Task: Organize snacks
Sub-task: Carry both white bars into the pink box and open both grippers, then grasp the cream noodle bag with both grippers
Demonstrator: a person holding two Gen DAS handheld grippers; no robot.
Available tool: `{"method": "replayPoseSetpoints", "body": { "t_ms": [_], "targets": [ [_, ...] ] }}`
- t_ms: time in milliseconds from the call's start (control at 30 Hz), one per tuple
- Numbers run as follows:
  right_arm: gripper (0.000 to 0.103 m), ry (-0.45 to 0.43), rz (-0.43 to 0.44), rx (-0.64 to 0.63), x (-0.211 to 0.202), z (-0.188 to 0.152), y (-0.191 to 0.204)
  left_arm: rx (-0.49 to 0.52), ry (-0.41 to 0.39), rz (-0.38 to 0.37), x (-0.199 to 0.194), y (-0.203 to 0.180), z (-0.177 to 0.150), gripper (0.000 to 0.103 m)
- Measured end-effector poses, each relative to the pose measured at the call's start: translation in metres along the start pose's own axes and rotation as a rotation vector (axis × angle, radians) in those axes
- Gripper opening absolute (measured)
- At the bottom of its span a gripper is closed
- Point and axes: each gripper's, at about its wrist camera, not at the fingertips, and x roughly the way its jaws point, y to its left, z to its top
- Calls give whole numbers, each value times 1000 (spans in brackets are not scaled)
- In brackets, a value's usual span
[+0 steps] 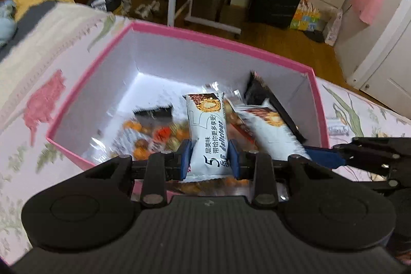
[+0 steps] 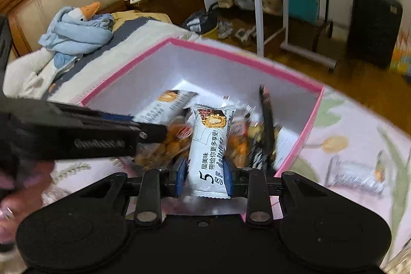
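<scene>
A bedroom, with a floral bedspread (image 1: pixel 38 99) carrying a pink-rimmed box (image 1: pixel 221 41) just ahead of both claws. The left claw (image 1: pixel 209 158) pinches a white wafer bar (image 1: pixel 206 135) by its near end, the rest of the bar hanging over the box's inside. The right claw (image 2: pixel 204 177) pinches a second wafer bar (image 2: pixel 209 145) the same way, beside the first. Below and beyond them the box already holds a bag of round orange snacks (image 1: pixel 154 135) and a dark packet (image 1: pixel 267 96) leaning on the far wall. To my eye the sorting is well along: these two bars await dropping, and one loose packet (image 2: pixel 357 176) lies on the bedspread, right of the right claw.
</scene>
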Motion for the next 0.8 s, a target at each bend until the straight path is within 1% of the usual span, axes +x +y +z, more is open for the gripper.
{"method": "replayPoseSetpoints", "body": {
  "t_ms": [33, 100, 167, 200, 300, 400, 467, 567, 700, 800],
  "targets": [
    [36, -1, 10, 11, 0, -1, -1, -18, 9, -16, 1, 0, -3, 32],
    [38, -31, 3, 13, -4, -2, -1, -47, 8, -38, 0, -1, -7, 34],
    [57, -46, -25, 24, -7, -3, -4, -43, -11, -7, -5, -4, -8, 44],
    [59, -46, -32, 36, -11, -2, -7, -29, -20, 9, -9, -7, -8, 51],
    [59, -85, 0, 71, -33, -7, -16, -3, -44, -11, -28, -11, -7, 51],
    [60, -124, 9, 88, -65, -13, -20, 30, -48, -23, -48, -20, -6, 52],
    [61, -150, 14, 107, -90, -22, -25, 58, -48, -45, -61, -28, -6, 52],
    [63, -178, 0, 147, -124, -41, -36, 117, -50, -86, -80, -45, -10, 52],
    [63, -172, -51, 202, -163, -69, -55, 221, -34, -149, -95, -79, -20, 52],
    [64, -159, -98, 247, -188, -91, -72, 272, 7, -234, -97, -107, -27, 52]
  ]
}}
